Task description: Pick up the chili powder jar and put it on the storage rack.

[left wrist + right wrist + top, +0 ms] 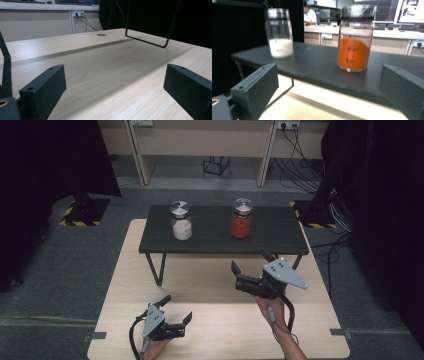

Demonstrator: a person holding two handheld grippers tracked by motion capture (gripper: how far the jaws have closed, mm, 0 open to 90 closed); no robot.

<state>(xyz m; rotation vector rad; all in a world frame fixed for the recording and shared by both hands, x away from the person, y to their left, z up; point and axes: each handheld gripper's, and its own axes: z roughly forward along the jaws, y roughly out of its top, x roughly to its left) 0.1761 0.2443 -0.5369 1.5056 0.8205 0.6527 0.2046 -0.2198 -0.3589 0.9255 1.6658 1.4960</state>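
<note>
From the high view, two glass jars with round metal lids stand upright on a matte black shelf (270, 232) raised on thin wire legs above the pale wood-grain table (220, 320): the white-powder jar (180, 220) to the left, the orange-powder jar (241, 218) to the right. The right gripper (250, 261) hovers just before the shelf, jaws spread and empty, pointing toward the orange jar; the left gripper (176, 308) sits low near the table's front edge, jaws apart. The left gripper view shows its blocky black jaws wide over bare wood. The right gripper view shows the orange-powder jar (354, 40), axis vertical, between open jaws but well beyond them; its small printed marks are unreadable.
</note>
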